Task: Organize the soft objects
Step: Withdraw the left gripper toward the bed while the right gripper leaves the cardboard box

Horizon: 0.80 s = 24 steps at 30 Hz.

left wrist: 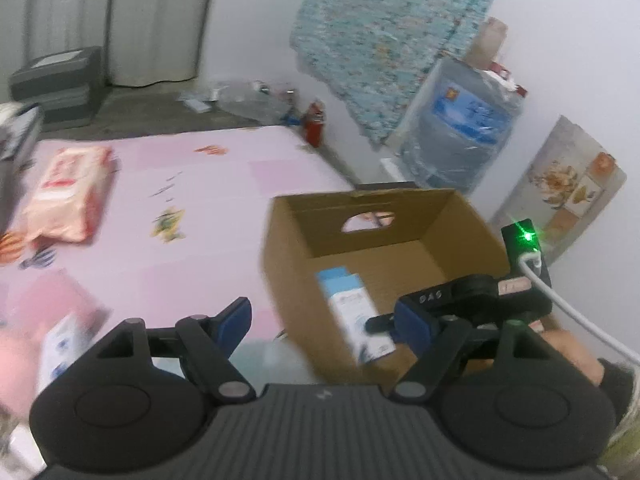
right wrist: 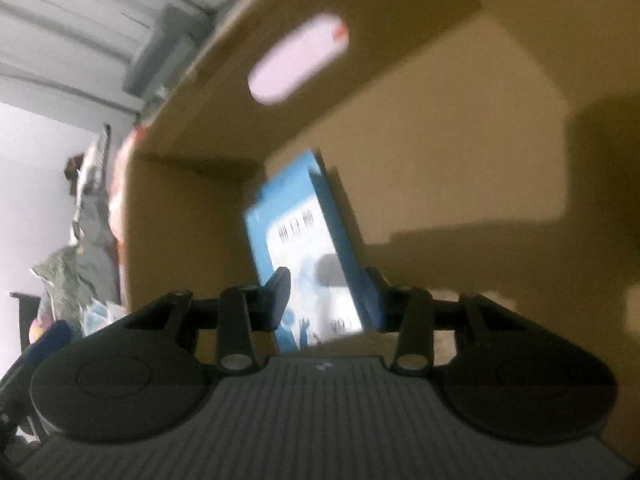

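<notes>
An open cardboard box (left wrist: 288, 248) stands on the pink sheet. My right gripper (right wrist: 326, 288) is inside the box, shut on a blue-and-white tissue pack (right wrist: 308, 248) held over the box floor. In the left wrist view the same pack (left wrist: 356, 312) shows in the box with the right gripper (left wrist: 384, 322) on it. My left gripper (left wrist: 320, 316) is open and empty, just left of the box's near corner. A pink wipes pack (left wrist: 68, 196) lies at the far left of the sheet. A white-and-blue pack (left wrist: 64, 348) lies at the near left, blurred.
The pink sheet (left wrist: 208, 208) ends at bare floor at the back. A large water bottle (left wrist: 460, 136) stands by the wall right of the box. A red can (left wrist: 314, 124) and clutter sit at the far edge. A grey printer (left wrist: 60, 80) is back left.
</notes>
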Each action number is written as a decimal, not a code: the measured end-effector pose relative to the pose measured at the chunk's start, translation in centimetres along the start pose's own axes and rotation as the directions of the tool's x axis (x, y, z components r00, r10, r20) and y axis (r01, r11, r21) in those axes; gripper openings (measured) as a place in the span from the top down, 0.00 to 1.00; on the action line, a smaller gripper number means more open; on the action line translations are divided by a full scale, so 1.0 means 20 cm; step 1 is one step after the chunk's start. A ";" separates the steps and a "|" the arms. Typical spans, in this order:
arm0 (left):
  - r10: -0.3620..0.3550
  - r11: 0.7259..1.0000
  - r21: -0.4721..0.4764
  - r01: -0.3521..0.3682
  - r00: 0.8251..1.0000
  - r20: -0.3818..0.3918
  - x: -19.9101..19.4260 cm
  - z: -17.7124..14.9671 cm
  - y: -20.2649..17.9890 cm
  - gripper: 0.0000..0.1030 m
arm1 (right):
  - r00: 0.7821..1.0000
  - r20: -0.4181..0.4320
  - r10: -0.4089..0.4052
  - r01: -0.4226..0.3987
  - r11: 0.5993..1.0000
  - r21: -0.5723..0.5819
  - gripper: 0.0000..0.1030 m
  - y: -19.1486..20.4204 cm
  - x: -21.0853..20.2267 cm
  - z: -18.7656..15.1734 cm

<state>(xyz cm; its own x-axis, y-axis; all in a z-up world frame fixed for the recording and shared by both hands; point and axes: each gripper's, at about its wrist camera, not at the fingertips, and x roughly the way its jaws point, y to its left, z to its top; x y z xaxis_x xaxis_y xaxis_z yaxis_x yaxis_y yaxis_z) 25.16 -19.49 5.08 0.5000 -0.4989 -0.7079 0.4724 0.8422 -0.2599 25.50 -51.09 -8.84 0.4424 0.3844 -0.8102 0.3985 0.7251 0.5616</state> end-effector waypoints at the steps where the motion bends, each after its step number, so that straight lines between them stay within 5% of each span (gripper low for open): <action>1: 0.009 1.000 -0.007 -0.009 1.000 -0.001 -0.02 -0.02 0.02 0.23 | 1.000 0.001 -0.010 0.010 1.000 -0.007 0.71 0.02 0.02 -0.01; 17: 0.141 0.979 -0.152 -0.133 0.989 0.041 -0.37 -0.40 0.33 0.21 | 0.995 0.084 -0.046 0.043 0.998 0.040 0.75 0.18 0.14 -0.01; 24: 0.199 0.973 -0.134 -0.186 0.975 0.094 -0.50 -0.52 0.35 0.17 | 0.997 0.075 -0.023 0.019 0.999 0.051 0.73 0.18 -0.02 -0.10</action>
<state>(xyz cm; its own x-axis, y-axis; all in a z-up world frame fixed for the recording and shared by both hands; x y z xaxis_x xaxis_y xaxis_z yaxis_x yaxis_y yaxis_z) 15.85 -6.47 3.55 0.6501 -0.3383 -0.6804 0.2694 0.9399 -0.2099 25.12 -47.49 -6.92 0.4917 0.3237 -0.8083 0.4476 0.7023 0.5535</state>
